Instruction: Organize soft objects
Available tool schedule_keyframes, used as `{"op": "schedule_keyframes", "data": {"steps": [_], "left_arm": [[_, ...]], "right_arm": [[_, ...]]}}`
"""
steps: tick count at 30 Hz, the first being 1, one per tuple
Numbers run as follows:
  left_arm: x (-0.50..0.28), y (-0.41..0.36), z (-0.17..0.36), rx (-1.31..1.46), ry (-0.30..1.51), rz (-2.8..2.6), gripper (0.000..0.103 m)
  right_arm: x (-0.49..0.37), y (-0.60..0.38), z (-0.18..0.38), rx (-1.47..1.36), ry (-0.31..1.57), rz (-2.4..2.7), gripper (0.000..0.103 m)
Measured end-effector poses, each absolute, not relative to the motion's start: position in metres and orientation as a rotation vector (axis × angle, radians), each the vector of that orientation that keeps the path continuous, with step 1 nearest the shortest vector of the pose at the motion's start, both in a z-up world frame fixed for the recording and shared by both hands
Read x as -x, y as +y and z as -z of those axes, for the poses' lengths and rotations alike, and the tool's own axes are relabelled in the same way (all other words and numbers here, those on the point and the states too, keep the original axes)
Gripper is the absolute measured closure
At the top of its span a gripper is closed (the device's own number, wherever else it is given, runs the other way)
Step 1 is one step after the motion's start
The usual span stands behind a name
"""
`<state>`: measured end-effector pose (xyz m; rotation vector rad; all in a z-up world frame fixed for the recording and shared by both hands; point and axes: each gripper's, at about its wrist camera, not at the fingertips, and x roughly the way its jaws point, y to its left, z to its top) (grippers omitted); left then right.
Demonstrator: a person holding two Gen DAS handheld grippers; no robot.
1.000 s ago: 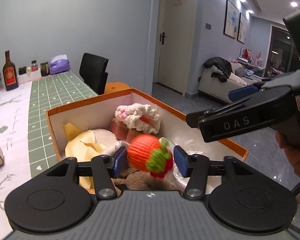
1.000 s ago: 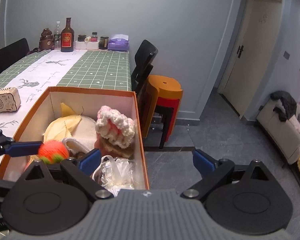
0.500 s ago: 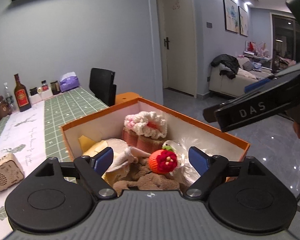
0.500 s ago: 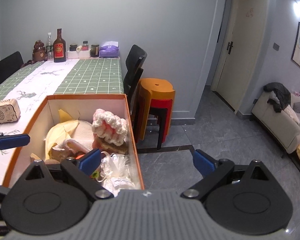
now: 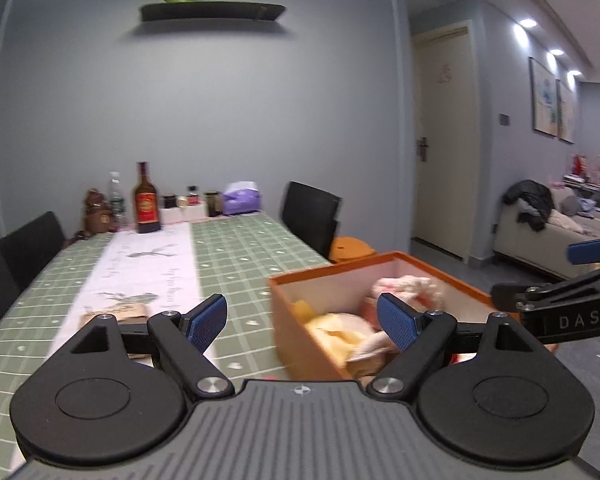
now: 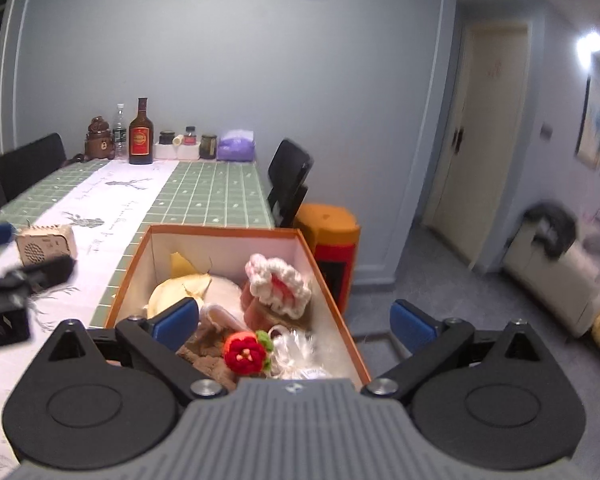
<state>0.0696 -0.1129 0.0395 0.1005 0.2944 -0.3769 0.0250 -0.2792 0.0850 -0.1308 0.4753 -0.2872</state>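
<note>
An orange cardboard box (image 6: 329, 280) stands at the table's right edge and also shows in the left wrist view (image 5: 284, 300). Inside lie a knitted orange-red strawberry (image 6: 246, 350), a pink-and-white crocheted cake (image 6: 278, 286), a yellow-cream plush (image 6: 184, 292), a brown plush (image 6: 210, 354) and a clear plastic bag (image 6: 296, 350). My left gripper (image 5: 302, 322) is open and empty, left of and above the box. My right gripper (image 6: 294, 326) is open and empty above the box's near end. The left gripper shows at the left edge of the right wrist view (image 6: 4, 280).
A small wooden speaker box (image 6: 46, 244) sits on the white table runner (image 6: 112, 208). Bottles and jars (image 6: 141, 132) and a purple tissue pack (image 6: 236, 145) line the far end. Black chairs (image 6: 290, 180) and orange stools (image 6: 328, 240) stand beside the table.
My left gripper opened and let go of the strawberry, which now lies in the box. It then lifted and swung left, away from the box. My right gripper stayed open.
</note>
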Motion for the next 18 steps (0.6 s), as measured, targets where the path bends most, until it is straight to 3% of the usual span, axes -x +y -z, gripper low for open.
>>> {"op": "schedule_keyframes", "data": {"steps": [18], "left_arm": [[-0.058,-0.048,-0.036,-0.06,0.266,0.183,0.004]], "right_arm": [[-0.02,-0.176,-0.063,0.148,0.395,0.067,0.003]]}}
